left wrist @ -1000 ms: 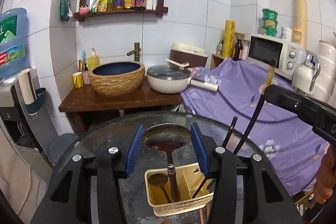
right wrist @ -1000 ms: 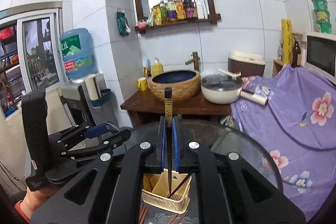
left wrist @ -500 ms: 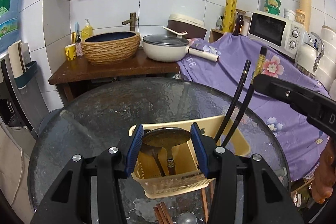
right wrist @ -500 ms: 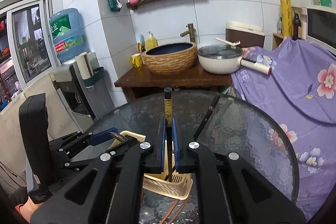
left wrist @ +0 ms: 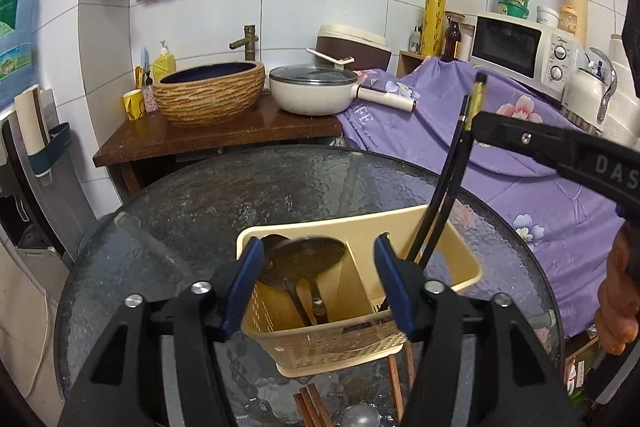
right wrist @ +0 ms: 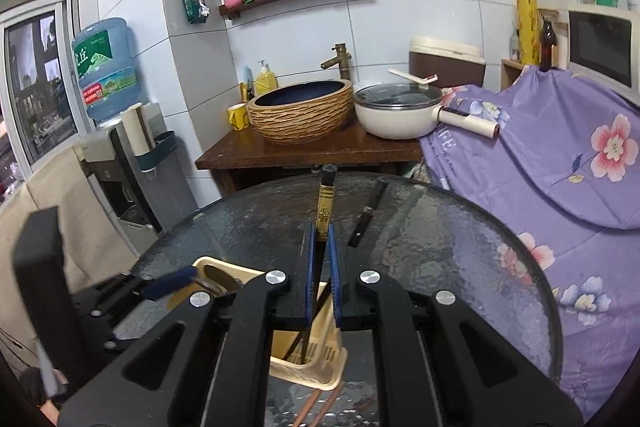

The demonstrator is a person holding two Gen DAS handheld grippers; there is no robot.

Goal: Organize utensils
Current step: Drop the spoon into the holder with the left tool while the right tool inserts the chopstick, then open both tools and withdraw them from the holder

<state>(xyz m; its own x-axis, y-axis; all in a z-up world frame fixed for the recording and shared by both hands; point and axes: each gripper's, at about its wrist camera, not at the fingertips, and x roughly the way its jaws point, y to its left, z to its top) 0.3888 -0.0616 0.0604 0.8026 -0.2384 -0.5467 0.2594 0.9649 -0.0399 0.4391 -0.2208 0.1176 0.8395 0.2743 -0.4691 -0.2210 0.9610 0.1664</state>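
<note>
Left gripper point(left wrist: 318, 277) opening, spoon point(left wrist: 306, 259) now in basket point(left wrist: 460, 259).

The glass table point(left wrist: 200, 211) lies bare across the middle and left of the left wrist frame. At lower centre the yellow utensil basket point(left wrist: 460, 259) blocks passage, ladles point(left wrist: 304, 255) filling its left compartment and leaning black chopsticks point(left wrist: 444, 195) crossing its right one. Brown chopsticks point(left wrist: 312, 407) lie at the bottom edge.

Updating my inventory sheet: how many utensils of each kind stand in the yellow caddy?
Spoons: 2
Black chopsticks: 2
Total in the caddy: 4
</note>
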